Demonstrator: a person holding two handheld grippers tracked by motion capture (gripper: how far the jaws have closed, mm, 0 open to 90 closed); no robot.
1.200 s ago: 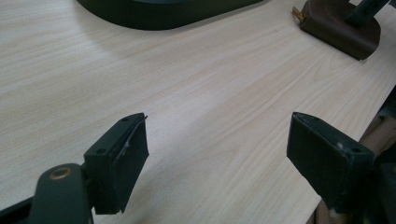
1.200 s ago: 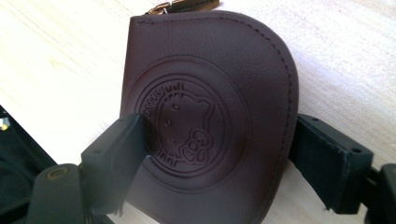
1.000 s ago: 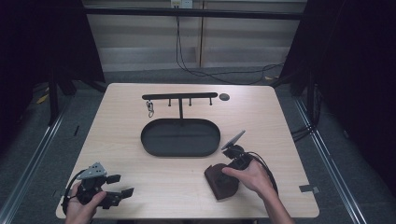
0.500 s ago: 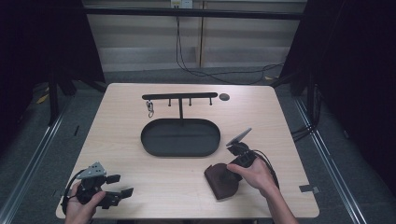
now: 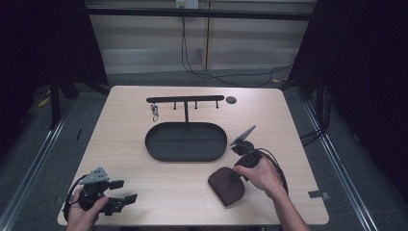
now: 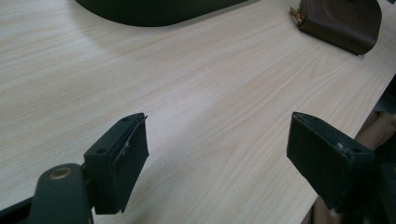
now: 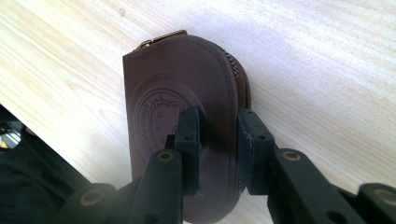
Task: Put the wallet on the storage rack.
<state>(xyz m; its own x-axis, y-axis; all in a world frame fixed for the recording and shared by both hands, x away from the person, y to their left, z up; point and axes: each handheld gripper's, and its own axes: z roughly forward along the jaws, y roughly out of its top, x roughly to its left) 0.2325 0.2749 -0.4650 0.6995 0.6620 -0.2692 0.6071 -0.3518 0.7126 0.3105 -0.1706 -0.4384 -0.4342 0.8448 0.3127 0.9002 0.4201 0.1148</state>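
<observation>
L gripper point(image 5: 122, 191) at table's point(image 5: 144, 202) front-left corner, jaws wide apart, nothing between. Oval tray point(image 5: 186, 141) mid-table. Brown zip pouch point(image 5: 227, 185) near front edge, right of centre; R gripper point(image 7: 218, 140) jaws just closing, clamped on its edge.

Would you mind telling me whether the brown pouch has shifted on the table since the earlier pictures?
No. The brown pouch lies at the same spot below the right end of the black oval tray; the right gripper has just been closing its fingers on it.
</observation>
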